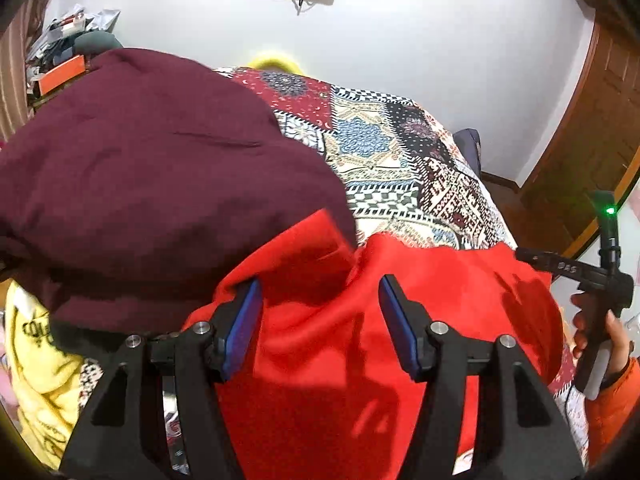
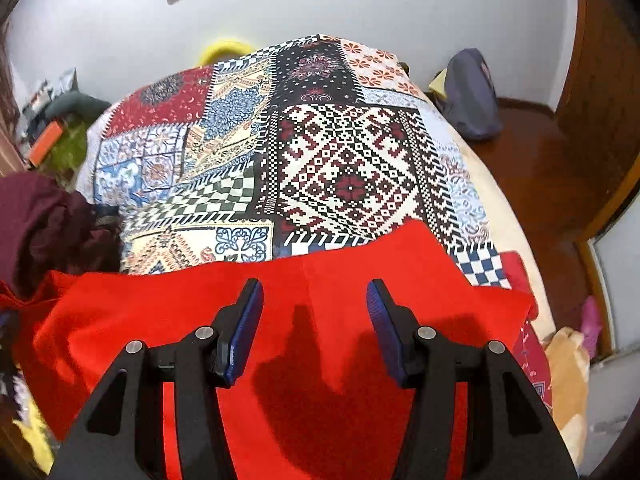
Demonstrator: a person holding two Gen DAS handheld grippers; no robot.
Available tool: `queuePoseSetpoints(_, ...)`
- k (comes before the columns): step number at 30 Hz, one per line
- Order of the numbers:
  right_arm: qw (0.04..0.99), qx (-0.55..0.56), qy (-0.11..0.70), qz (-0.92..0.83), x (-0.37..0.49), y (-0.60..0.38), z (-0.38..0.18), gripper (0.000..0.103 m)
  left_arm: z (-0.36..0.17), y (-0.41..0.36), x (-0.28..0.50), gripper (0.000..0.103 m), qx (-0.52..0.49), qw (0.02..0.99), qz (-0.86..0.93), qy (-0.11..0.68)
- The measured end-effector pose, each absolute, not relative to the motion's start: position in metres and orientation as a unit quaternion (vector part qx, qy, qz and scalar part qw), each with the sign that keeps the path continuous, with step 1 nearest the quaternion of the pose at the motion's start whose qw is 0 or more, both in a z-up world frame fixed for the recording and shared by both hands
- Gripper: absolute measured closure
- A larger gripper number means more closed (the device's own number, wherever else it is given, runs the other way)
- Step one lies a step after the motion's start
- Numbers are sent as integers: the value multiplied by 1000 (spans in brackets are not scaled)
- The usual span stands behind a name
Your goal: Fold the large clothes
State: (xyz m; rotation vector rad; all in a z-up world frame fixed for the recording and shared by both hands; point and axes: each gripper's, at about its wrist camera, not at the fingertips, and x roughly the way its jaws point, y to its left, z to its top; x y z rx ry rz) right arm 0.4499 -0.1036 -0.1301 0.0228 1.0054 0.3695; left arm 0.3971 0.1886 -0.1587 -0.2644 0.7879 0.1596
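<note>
The red garment [image 2: 304,320] lay spread on the near part of the bed, over the patchwork bedspread [image 2: 344,160], and from both wrist cameras I saw it reaching under the two sets of fingers. Going from the left, a yellow printed garment [image 1: 36,360] sat bunched at the near left edge in my left wrist view. Beside it a maroon garment [image 1: 152,168] was heaped up, its lower edge lying over the left part of the red cloth [image 1: 340,340]. My left gripper [image 1: 320,304] hung above the rumpled red fabric with its blue-padded fingers [image 1: 242,332] spread wide and nothing between them. I could not tell whether the tips touched the cloth. Further right, my right gripper [image 2: 314,300] was likewise wide open and empty over a flatter stretch of the red garment, whose far edge ran straight across the bedspread. In the left wrist view the same tool [image 1: 600,276] showed at the right margin, held by a hand [image 1: 600,332] in an orange sleeve. Past the bed's right side stood a grey-blue bag [image 2: 472,96] on the wooden floor [image 2: 532,184].
</note>
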Motion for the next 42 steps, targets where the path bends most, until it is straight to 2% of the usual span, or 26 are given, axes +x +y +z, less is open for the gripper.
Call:
queuePoseSetpoints(8, 837, -50, 498, 220, 399, -115, -144, 53, -171, 203, 348, 43, -89, 905, 111, 401)
queuePoseSetpoints(11, 824, -82, 511, 230, 376, -118, -155, 53, -188, 216, 332, 43, -112, 887, 113, 434)
queuePoseSetpoints(15, 813, -108, 523, 233, 350, -125, -171, 52, -212, 229, 303, 43, -193, 861, 92, 462)
queuePoseSetpoints(17, 817, -113, 519, 225, 340, -132, -175, 41, -223, 231, 289, 43, -228, 845, 86, 476)
queuePoseSetpoints(18, 819, -107, 520, 217, 336, -138, -176, 39, -227, 231, 281, 43, -240, 840, 83, 479)
queuePoseSetpoints(26, 805, 62, 560, 187, 314, -212, -176, 38, -250, 222, 233, 40, -354, 797, 36, 489)
queuePoseSetpoints(31, 767, 186, 591, 168, 314, -244, -193, 38, -262, 213, 240, 40, -403, 776, 5, 485)
queuePoseSetpoints(40, 770, 257, 570, 126, 353, -232, -212, 38, -278, 221, 283, 40, -475, 760, 19, 443)
queuePoseSetpoints(42, 773, 266, 563, 120, 358, -230, -214, 41, -280, 224, 291, 40, -481, 762, 25, 433)
